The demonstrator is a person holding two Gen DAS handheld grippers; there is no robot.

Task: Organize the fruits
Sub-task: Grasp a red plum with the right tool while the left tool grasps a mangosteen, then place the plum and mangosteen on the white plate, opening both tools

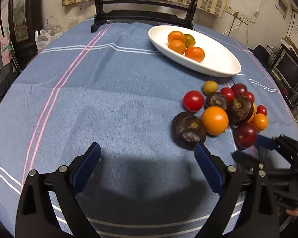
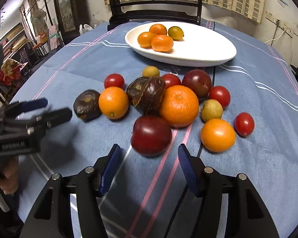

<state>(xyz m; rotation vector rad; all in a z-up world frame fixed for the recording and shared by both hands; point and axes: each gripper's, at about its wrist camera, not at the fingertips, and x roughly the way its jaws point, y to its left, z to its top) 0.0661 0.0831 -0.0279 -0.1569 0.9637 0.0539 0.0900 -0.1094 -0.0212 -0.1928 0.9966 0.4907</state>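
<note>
A white oval dish (image 2: 204, 49) at the far side of the table holds several small oranges (image 2: 162, 42); it also shows in the left wrist view (image 1: 218, 59). A heap of loose fruit lies in front of it: oranges (image 2: 178, 106), dark plums (image 2: 151, 134), cherry tomatoes (image 2: 244, 124), brown mangosteens (image 2: 146, 94) and small yellow-green fruits (image 2: 211, 110). My right gripper (image 2: 149, 156) is open and empty, its jaws just short of the nearest plum. My left gripper (image 1: 147, 150) is open and empty, left of the heap (image 1: 214, 120), its right finger by a mangosteen (image 1: 187, 130).
The round table wears a blue cloth (image 1: 109, 91) with white and pink stripes. A dark wooden stand (image 1: 143, 13) with a round panel stands at the far edge. Furniture and clutter surround the table.
</note>
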